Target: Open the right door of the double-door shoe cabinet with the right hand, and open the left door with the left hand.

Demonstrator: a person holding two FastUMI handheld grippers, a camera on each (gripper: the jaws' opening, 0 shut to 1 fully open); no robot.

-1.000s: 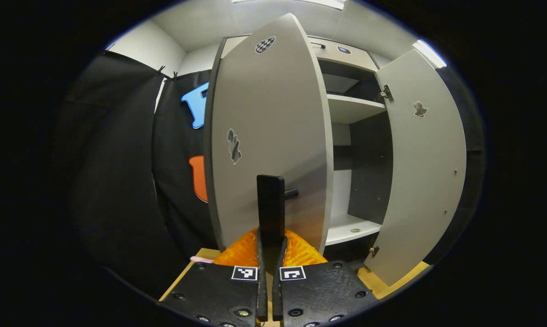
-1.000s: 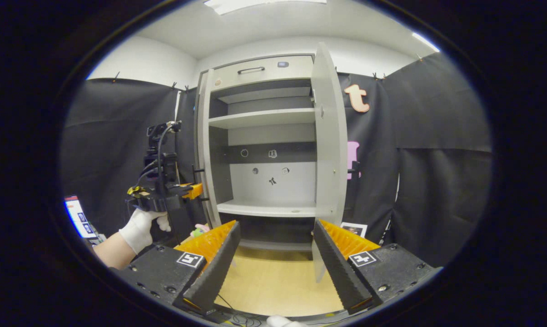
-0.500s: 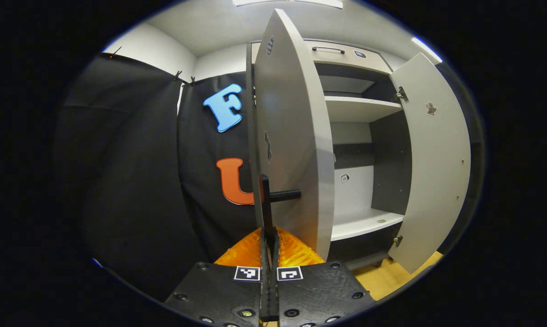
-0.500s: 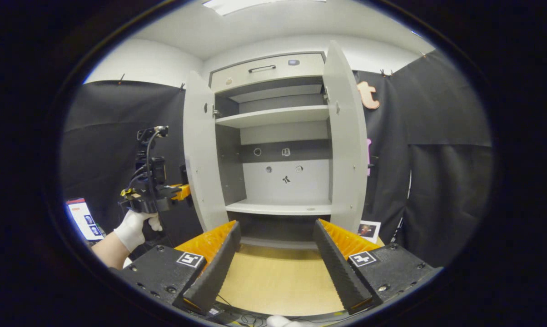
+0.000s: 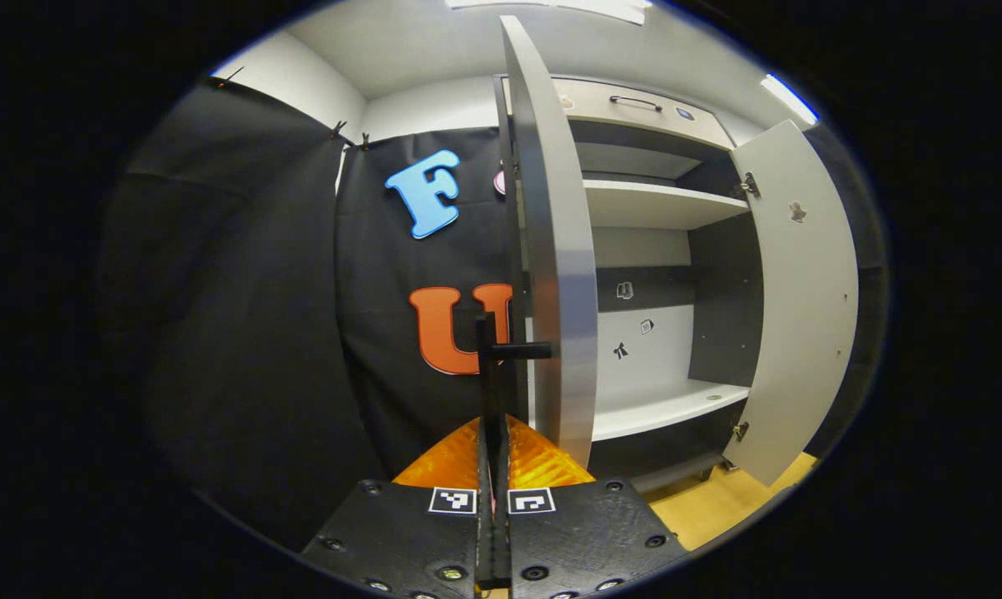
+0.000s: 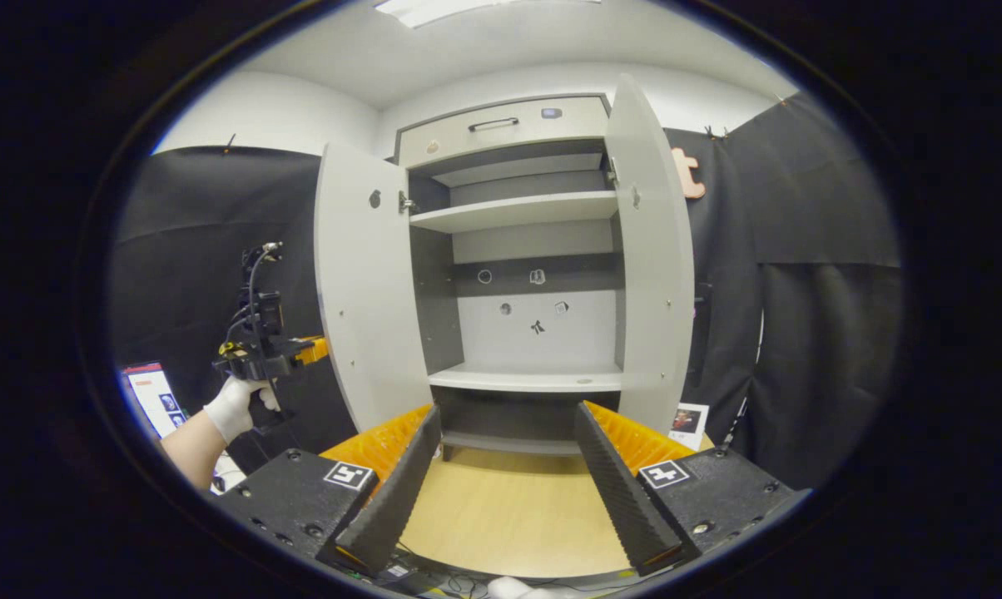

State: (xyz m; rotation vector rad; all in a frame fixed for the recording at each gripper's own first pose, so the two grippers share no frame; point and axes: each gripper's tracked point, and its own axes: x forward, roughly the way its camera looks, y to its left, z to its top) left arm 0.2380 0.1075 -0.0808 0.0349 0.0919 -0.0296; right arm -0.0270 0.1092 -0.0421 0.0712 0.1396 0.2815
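Observation:
The grey shoe cabinet point(image 6: 534, 333) stands with both doors swung out. In the left gripper view the left door point(image 5: 555, 249) is seen nearly edge-on, and my left gripper point(image 5: 493, 424) is shut on its black bar handle point(image 5: 488, 366). The right door point(image 5: 801, 291) hangs open beyond it. In the right gripper view my right gripper point(image 6: 505, 410) is open and holds nothing, a short way in front of the cabinet. There the left door point(image 6: 359, 283) and right door point(image 6: 655, 266) flank the shelves, and the left gripper point(image 6: 260, 362), held by a gloved hand point(image 6: 230, 408), sits behind the left door.
A drawer with a dark handle point(image 6: 493, 125) tops the cabinet; the shelves point(image 6: 518, 212) hold nothing large. Wooden floor point(image 6: 501, 516) lies in front. A lit screen point(image 6: 151, 399) stands at far left, a small picture card point(image 6: 684, 420) on the floor at right.
The left door has swung further outward, from facing the left camera to nearly edge-on, with the left gripper still shut on its handle. The right gripper has stayed open.

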